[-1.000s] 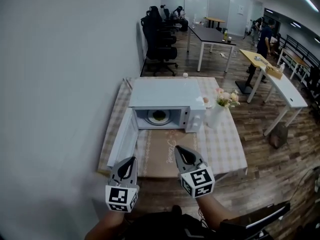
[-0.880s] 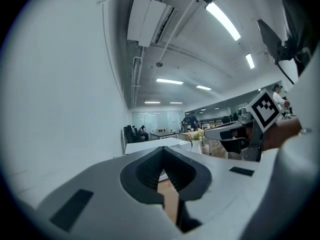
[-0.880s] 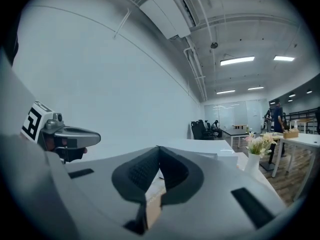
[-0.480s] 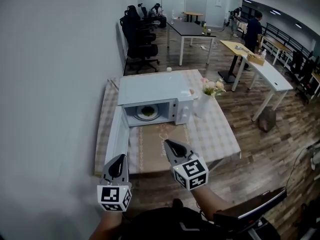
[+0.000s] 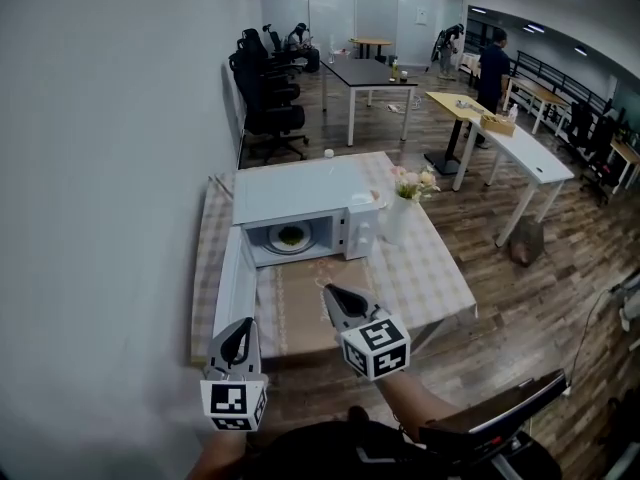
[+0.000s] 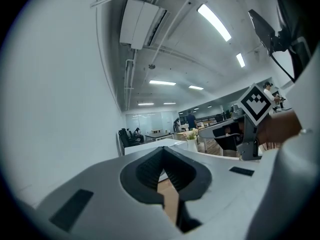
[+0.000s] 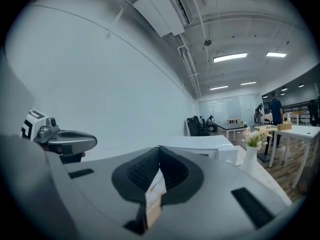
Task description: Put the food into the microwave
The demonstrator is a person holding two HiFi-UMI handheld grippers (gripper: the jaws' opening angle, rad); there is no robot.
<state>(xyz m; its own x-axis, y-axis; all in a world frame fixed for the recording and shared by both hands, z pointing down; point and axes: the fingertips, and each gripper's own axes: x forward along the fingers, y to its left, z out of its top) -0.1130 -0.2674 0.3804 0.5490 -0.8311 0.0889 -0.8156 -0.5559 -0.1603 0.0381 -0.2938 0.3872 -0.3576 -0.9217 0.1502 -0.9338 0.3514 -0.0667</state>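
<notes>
A white microwave (image 5: 300,190) stands on the table with its door (image 5: 233,280) swung open toward the left. Inside the lit cavity sits a plate of greenish food (image 5: 291,236). My left gripper (image 5: 240,330) hangs at the table's near left corner, just short of the door's edge, shut and empty. Shut and empty as well, my right gripper (image 5: 333,295) hovers over the brown runner (image 5: 300,298) in front of the microwave. In the left gripper view the left gripper (image 6: 162,149) points at the microwave top (image 6: 150,146). In the right gripper view the right gripper (image 7: 159,148) faces the microwave (image 7: 200,145).
A white vase of flowers (image 5: 398,213) stands right of the microwave on the checked tablecloth (image 5: 430,273). A plain wall (image 5: 100,168) runs along the left. Office chairs (image 5: 265,78), desks (image 5: 500,138) and a person (image 5: 492,63) are further back; wooden floor (image 5: 500,318) lies to the right.
The view has drawn back from the table, so the microwave looks smaller and farther. Both grippers stay shut and sit slightly lower in the picture.
</notes>
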